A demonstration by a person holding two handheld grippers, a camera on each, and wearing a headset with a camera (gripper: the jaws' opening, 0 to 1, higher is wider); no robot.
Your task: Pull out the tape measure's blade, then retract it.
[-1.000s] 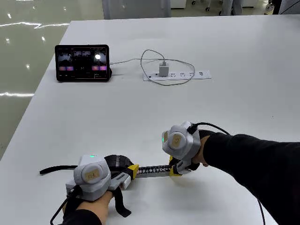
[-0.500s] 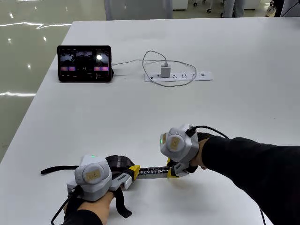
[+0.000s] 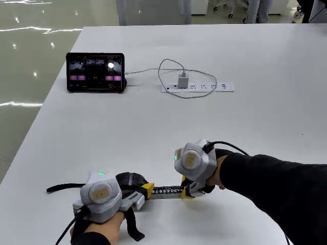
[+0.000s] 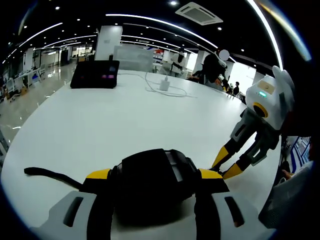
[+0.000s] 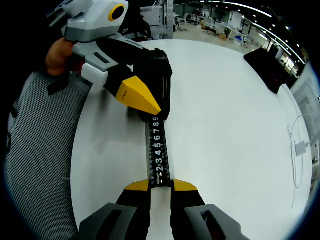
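The black tape measure case (image 3: 130, 180) lies on the white table (image 3: 153, 132) near its front edge, and my left gripper (image 3: 144, 191) is shut on it. In the left gripper view the case (image 4: 152, 182) sits between the yellow fingertips (image 4: 97, 174). A short length of numbered blade (image 3: 166, 190) runs right from the case to my right gripper (image 3: 186, 193), which is shut on the blade's end. In the right gripper view the blade (image 5: 157, 147) shows digits up to about 9 between the right gripper (image 5: 160, 186) and the case (image 5: 159, 75).
The case's black strap (image 3: 64, 187) trails left on the table. A tablet (image 3: 95, 72) stands at the back left. A white power strip (image 3: 199, 87) with a charger and looped cable lies behind. The table's left edge drops to a glossy floor.
My right gripper has moved a little left toward the case, so the exposed blade is slightly shorter. The left gripper has kept its hold on the case. The head camera has shifted.
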